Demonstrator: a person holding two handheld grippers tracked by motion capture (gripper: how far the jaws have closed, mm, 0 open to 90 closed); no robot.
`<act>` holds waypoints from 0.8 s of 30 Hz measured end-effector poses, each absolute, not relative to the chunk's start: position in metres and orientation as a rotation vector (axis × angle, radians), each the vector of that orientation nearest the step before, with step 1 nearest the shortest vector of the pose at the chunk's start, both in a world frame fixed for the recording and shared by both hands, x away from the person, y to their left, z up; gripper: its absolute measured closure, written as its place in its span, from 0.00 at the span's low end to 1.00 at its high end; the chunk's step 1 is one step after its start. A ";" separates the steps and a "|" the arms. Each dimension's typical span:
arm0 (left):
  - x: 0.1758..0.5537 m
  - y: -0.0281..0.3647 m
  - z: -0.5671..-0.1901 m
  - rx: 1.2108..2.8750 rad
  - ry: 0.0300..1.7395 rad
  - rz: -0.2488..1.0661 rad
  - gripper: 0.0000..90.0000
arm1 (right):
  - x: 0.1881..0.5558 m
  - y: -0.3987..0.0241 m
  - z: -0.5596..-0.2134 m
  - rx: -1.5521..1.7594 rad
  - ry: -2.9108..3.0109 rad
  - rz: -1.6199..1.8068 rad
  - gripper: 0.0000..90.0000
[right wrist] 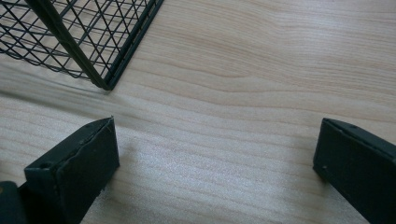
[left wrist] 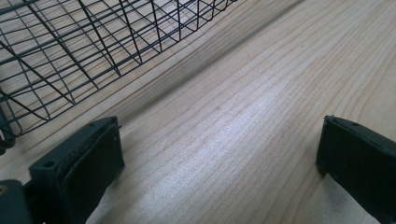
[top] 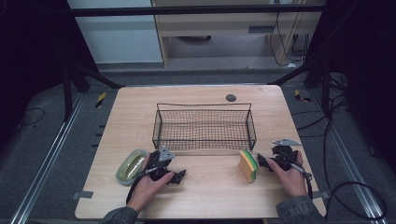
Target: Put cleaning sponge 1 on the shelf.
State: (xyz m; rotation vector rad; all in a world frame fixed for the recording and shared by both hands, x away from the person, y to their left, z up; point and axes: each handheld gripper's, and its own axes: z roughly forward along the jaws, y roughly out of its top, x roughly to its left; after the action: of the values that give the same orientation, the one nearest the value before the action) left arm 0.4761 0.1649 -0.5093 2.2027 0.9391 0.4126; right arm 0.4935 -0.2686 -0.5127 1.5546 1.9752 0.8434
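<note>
From the high view I see my left hand-held gripper [top: 180,176] just right of the green sponge [top: 132,165], and my right hand-held gripper [top: 262,162] just beside the yellow sponge [top: 248,165]. In both gripper views, jaws are spread over bare desk [left wrist: 243,121] near the wire basket [right wrist: 79,42].

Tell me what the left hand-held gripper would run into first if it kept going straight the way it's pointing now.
Probably nothing nearby. The left hand-held gripper stands open over bare table; the wire basket lies off to the left of its line, so it would likely slide past it, though depth is hard to judge.
</note>
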 end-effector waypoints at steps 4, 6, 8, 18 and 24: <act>0.472 0.164 -0.506 2.195 0.902 0.370 0.04 | 0.494 -0.268 -0.512 1.559 1.975 0.839 0.00; 0.469 0.164 -0.502 2.173 0.888 0.351 0.05 | 0.495 -0.267 -0.512 1.560 1.976 0.835 0.00; 0.466 0.165 -0.494 2.192 0.885 0.372 0.06 | 0.494 -0.267 -0.512 1.567 1.971 0.832 0.01; 0.473 0.201 -0.426 2.314 0.990 0.460 0.07 | 0.494 -0.267 -0.512 1.564 1.983 0.828 0.01; 0.488 0.236 -0.406 2.328 1.086 0.478 0.07 | 0.493 -0.269 -0.512 1.549 1.996 0.833 0.01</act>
State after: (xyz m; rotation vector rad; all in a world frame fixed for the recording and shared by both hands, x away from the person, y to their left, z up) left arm 0.4879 0.2364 -0.4065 2.3276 1.0863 0.4777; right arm 0.4935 -0.2686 -0.5118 1.5487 1.9960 0.8333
